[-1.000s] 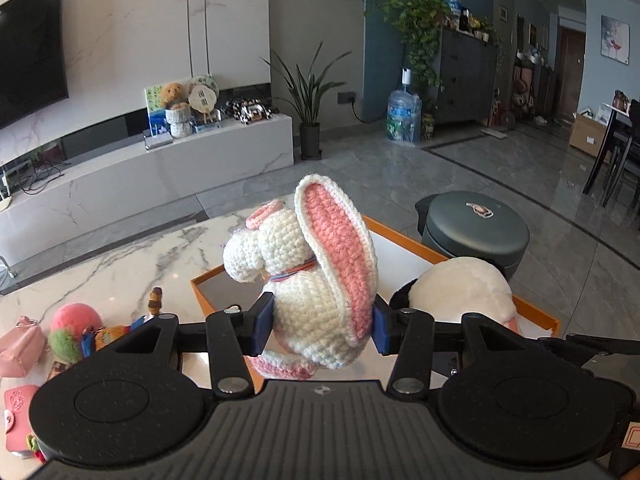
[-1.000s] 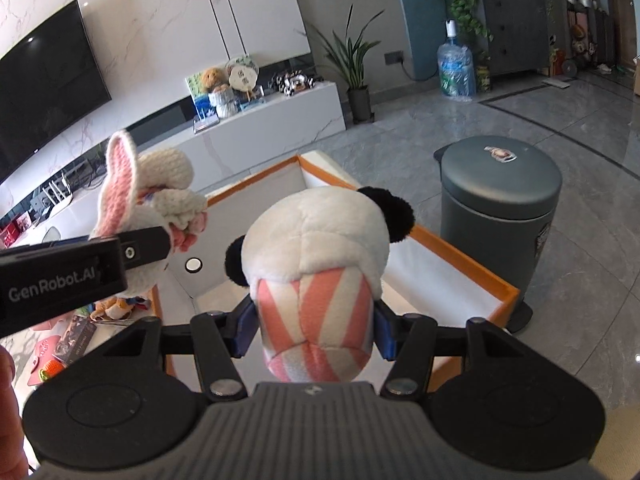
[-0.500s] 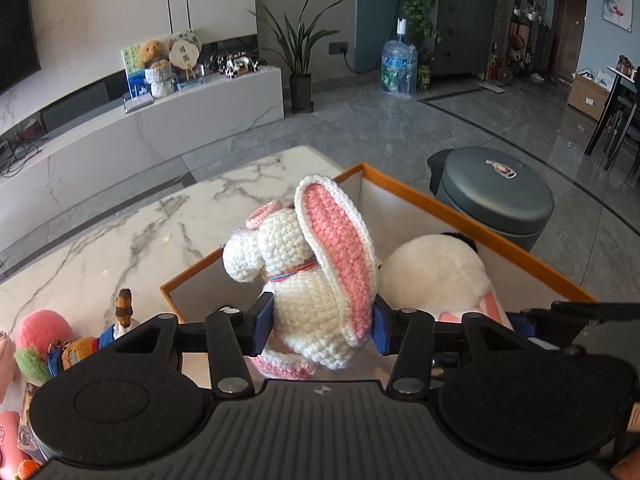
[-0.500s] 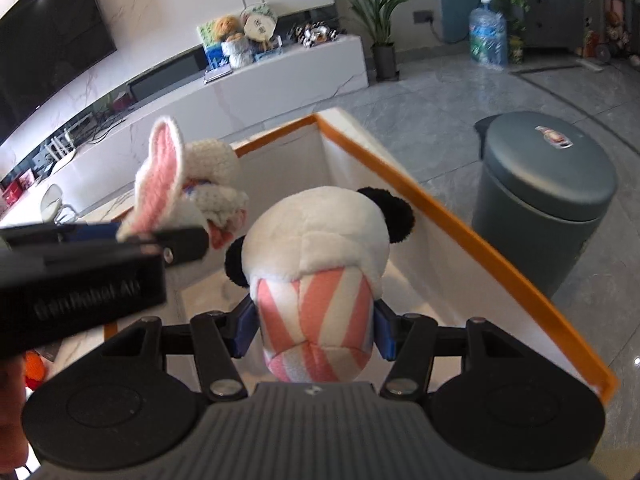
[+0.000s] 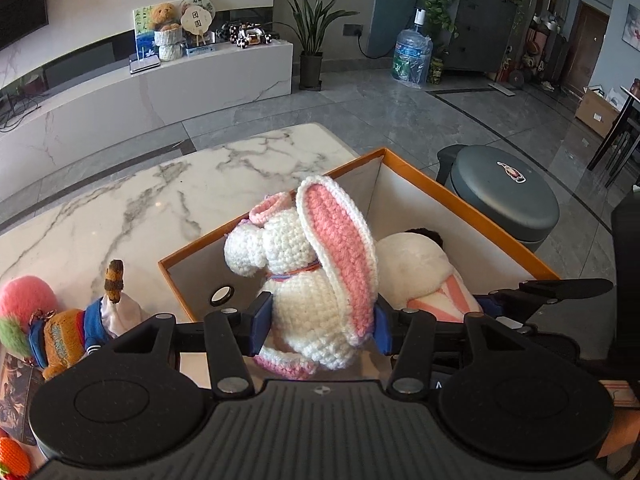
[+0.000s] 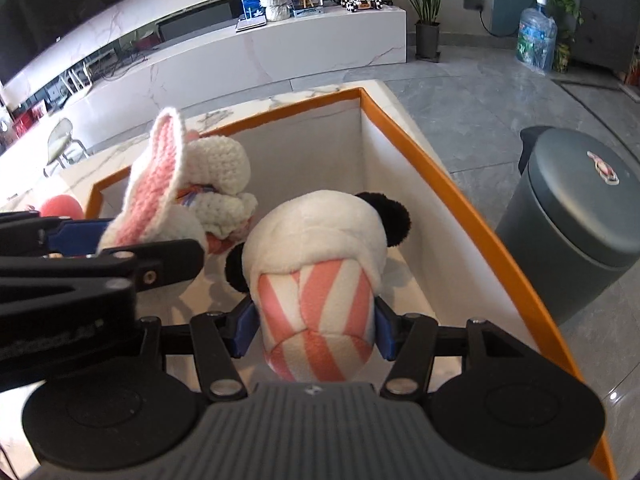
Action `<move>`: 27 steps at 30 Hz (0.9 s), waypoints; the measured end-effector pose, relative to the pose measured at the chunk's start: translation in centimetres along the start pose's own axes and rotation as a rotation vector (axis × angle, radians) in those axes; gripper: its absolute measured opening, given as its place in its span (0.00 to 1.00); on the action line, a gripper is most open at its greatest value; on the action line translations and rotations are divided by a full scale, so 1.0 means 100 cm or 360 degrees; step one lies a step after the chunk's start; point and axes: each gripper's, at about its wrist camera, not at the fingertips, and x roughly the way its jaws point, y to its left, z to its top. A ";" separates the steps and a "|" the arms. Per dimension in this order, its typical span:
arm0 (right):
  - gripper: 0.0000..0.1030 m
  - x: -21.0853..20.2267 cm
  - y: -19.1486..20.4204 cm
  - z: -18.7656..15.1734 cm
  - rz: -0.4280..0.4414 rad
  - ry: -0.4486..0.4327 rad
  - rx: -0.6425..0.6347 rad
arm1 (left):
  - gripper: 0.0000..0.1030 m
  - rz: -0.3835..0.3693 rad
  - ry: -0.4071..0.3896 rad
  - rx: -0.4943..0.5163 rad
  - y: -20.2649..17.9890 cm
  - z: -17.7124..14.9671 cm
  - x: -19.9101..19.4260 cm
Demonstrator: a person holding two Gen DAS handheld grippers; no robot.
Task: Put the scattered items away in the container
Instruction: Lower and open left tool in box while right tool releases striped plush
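Left wrist view: the left gripper point(image 5: 318, 326) clamps the crocheted bunny point(image 5: 316, 276) over the orange-rimmed box point(image 5: 472, 204) on a marble table point(image 5: 120, 208); grey tiled floor and a grey bin point(image 5: 508, 196) lie beyond. Right wrist view: the right gripper point(image 6: 314, 326) pinches the panda plush point(image 6: 320, 264) inside the box.

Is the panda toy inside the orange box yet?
Yes, but not let go: the panda toy sits below the orange box rim, with the right hand-held gripper shut on it.
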 end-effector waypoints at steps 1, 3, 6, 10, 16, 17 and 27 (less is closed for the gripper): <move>0.59 0.001 0.000 0.000 -0.0011 0.0004 -0.0006 | 0.58 -0.0008 0.0006 -0.0016 0.001 0.001 0.001; 0.59 0.002 -0.002 0.002 -0.0005 0.0004 -0.0006 | 0.59 -0.0017 0.0021 -0.0037 0.001 0.001 0.002; 0.60 0.003 -0.002 0.001 -0.0022 0.0014 -0.0001 | 0.60 -0.0001 0.0018 -0.0037 0.000 0.002 0.003; 0.62 0.001 0.000 0.001 -0.0033 -0.0009 0.0002 | 0.61 0.0019 -0.0001 -0.0022 0.000 0.002 0.001; 0.62 0.001 -0.002 0.002 -0.0030 -0.0004 0.0002 | 0.61 0.0036 -0.0010 -0.0035 0.002 0.001 -0.004; 0.62 0.002 -0.003 0.002 -0.0028 0.0001 0.0006 | 0.61 0.0039 -0.0015 -0.0037 0.002 0.001 -0.006; 0.57 -0.003 0.007 0.010 -0.0037 -0.0114 -0.0045 | 0.61 0.0091 -0.0100 -0.0086 0.013 0.005 -0.021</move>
